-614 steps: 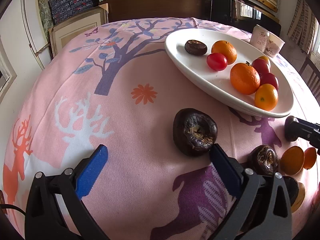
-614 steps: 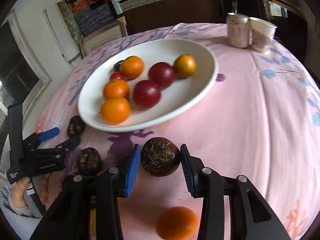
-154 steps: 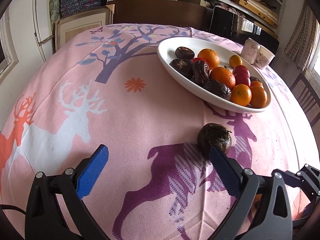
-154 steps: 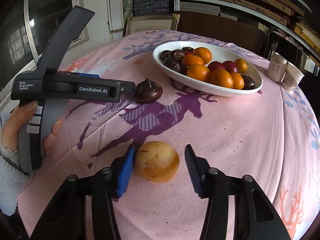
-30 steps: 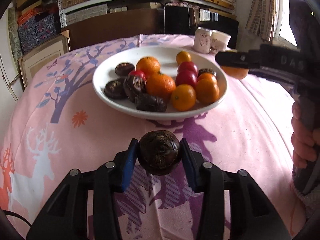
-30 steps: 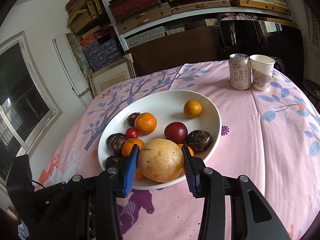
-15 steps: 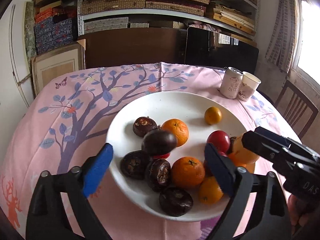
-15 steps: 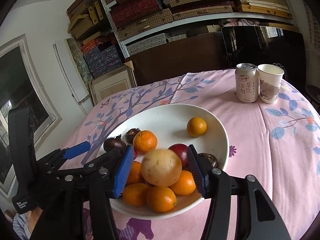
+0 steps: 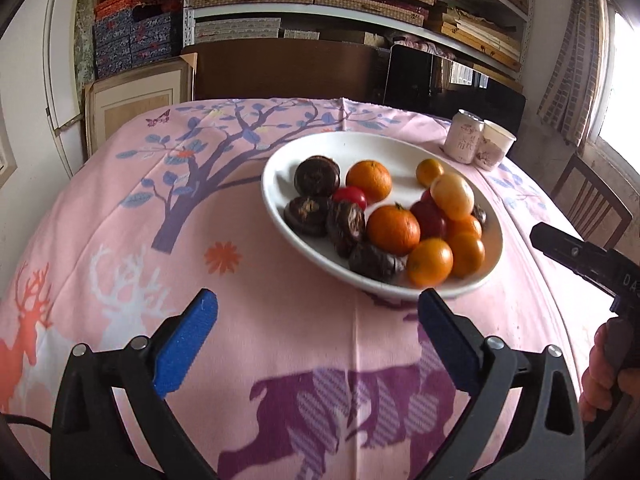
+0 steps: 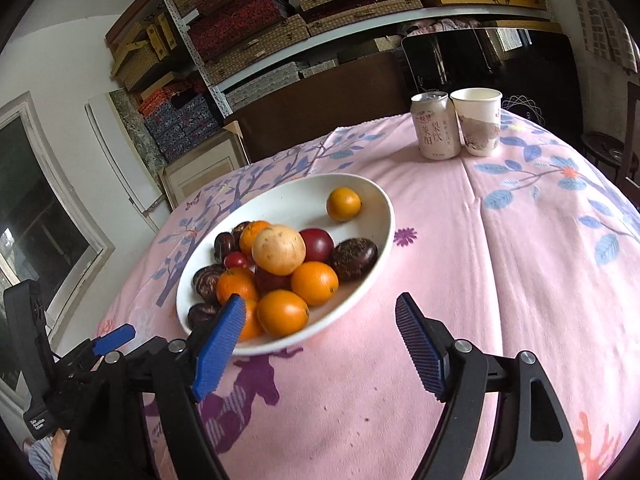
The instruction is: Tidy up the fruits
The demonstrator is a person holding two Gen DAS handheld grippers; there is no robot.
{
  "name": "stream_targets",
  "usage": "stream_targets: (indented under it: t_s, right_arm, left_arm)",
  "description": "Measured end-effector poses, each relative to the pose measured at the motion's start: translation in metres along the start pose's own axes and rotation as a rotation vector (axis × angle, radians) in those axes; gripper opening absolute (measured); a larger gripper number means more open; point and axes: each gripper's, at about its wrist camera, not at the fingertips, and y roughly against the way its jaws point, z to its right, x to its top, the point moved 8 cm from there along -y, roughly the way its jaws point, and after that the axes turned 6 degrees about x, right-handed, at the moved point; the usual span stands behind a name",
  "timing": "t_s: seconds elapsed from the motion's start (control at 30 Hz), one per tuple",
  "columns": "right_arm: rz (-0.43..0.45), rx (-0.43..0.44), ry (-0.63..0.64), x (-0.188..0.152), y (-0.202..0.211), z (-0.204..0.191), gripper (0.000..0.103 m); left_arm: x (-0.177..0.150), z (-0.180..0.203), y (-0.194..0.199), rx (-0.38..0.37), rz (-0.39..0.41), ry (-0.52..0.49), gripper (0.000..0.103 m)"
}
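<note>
Both grippers hang over the pink tablecloth with nothing between their fingers: the left gripper (image 9: 318,326) has its blue pads spread wide and released, and the right gripper (image 10: 320,338) is spread just as wide, also empty. The fruit all sits in the white oval bowl (image 10: 382,216), which lies ahead of both pairs of fingers; from the right wrist view its near rim is just beyond the left-hand pad, and from the left wrist view it sits ahead and slightly toward the right-hand pad. On top of the heap rests the pale yellow round fruit (image 10: 279,250), perched on oranges (image 10: 315,283) and red fruit, with the dark wrinkled fruits (image 9: 346,226) packed along the side nearer the left gripper. No loose fruit shows on the cloth in either view, so the gathering looks finished, and the step in hand seems to be drawing both tools clear. To do that well, keep the fingers parted and lift back and away rather than across the bowl, since the yellow fruit sits high and a brush from a pad could roll it off the pile. The can (image 10: 435,126) and paper cup (image 10: 478,122) stand touching, well beyond the bowl, out of the way.
</note>
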Motion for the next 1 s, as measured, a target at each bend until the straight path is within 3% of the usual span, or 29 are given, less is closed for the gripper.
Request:
stream_targets:
  t_s: [0.23,0.33,0.57,0.83,1.0]
  right_arm:
    - [-0.012,-0.149,0.168,-0.053,0.038,-0.020,0.100]
    - [0.010,-0.198,0.246,-0.063,0.051,-0.032,0.099]
    - [0.067,-0.198,0.278,-0.064,0.069,-0.039,0.099]
    - [0.054,-0.191,0.279,-0.065,0.067,-0.042,0.099]
    - [0.053,-0.193,0.280,-0.065,0.067,-0.042,0.099]
  left_arm:
    - [-0.033,0.005,0.031,-0.004,0.005,0.049,0.098]
    - [-0.042,0.013,0.043,0.032,0.027,0.017,0.098]
    - [-0.032,0.022,0.067,0.079,0.141,-0.042,0.098]
    - [-0.029,0.022,0.072,0.035,0.154,-0.027,0.098]
    - [-0.030,0.021,0.068,0.006,0.120,-0.006,0.098]
